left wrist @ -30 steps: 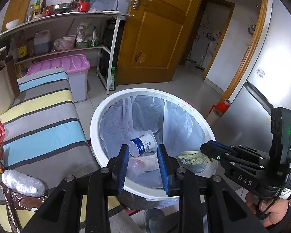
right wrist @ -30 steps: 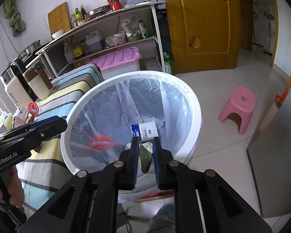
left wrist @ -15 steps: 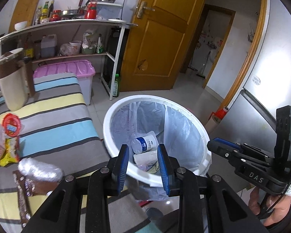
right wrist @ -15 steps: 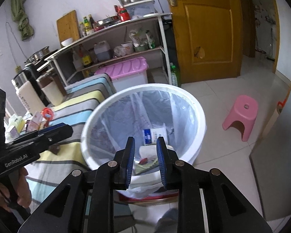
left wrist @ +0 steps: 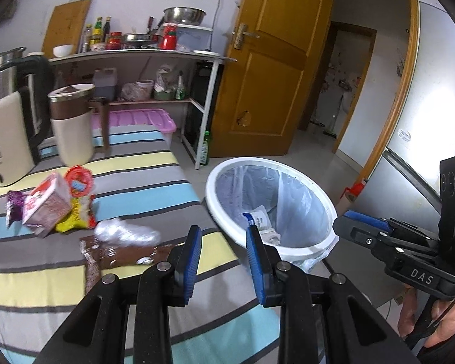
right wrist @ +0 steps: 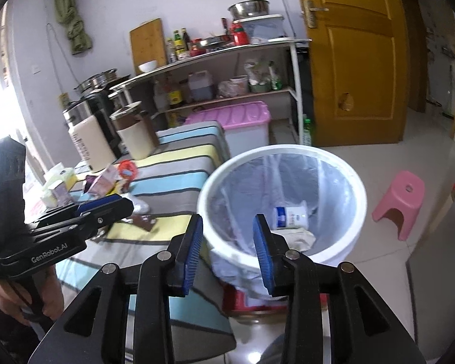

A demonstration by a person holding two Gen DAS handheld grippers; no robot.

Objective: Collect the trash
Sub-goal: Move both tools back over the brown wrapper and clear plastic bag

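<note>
Trash lies in two places: some inside the round white plastic bin (right wrist: pixel 280 200) lined with a clear bag, at the middle right of the right wrist view, and some on the striped cloth-covered worktop (left wrist: pixel 130 182) filling the left half of the left wrist view. Inside the bin a white cup with a blue label (right wrist: pixel 289 217) lies on its side above crumpled pale paper (right wrist: pixel 300 238). On the worktop, toward the middle left of the left wrist view, a pink and white carton (left wrist: pixel 47 204) leans against a yellow snack packet (left wrist: pixel 75 217), with a round red lid (left wrist: pixel 79 179) just behind them. A crumpled clear plastic wrap (left wrist: pixel 124 233) sits nearer the bottom centre, touching a brown wrapper (left wrist: pixel 106 254). The left gripper (left wrist: pixel 224 253), at the bottom centre, has its blue pads apart with nothing between them, over the worktop's edge. The right gripper (right wrist: pixel 229 251) is opening its jaws, empty, with the bin's near rim seen through the gap. Two cream kettles (left wrist: pixel 71 121) stand at the left edge of the left wrist view. A pink plastic stool (right wrist: pixel 402 201) stands on the tiled floor at the right of the right wrist view.
</note>
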